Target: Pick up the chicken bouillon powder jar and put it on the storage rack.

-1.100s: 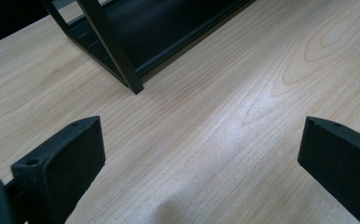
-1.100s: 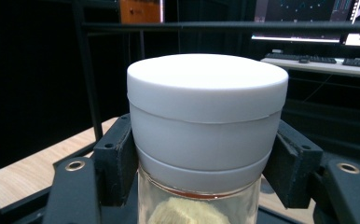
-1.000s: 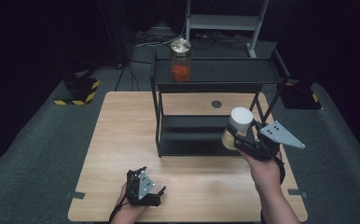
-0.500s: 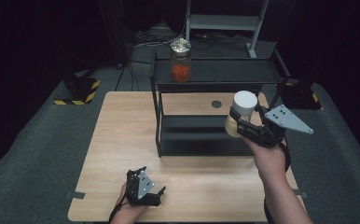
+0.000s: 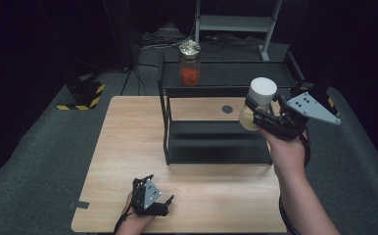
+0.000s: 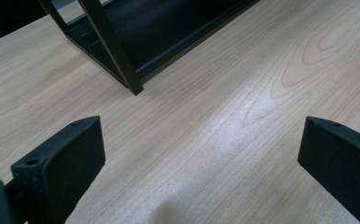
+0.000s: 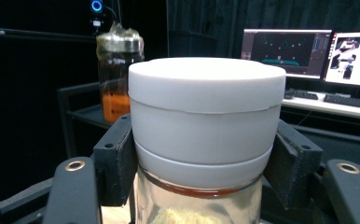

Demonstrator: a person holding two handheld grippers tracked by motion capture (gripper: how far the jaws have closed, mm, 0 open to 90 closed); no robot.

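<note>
From the high view, our right gripper at right of centre clasps the white-lidded jar above the black shelf. Left gripper rests lower left, jaws spread. Right gripper view: jar centred, clamped.

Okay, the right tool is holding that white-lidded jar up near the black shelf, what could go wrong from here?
1. The right tool grips the white-lidded glass jar by its lid, not the glass; if the lid is loose, the body might drop.
2. The jar hangs close to the black metal shelf's top edge; a low approach could knock it.
3. The orange-filled glass jar already stands on the top shelf; sliding leftward could bump it.
</note>
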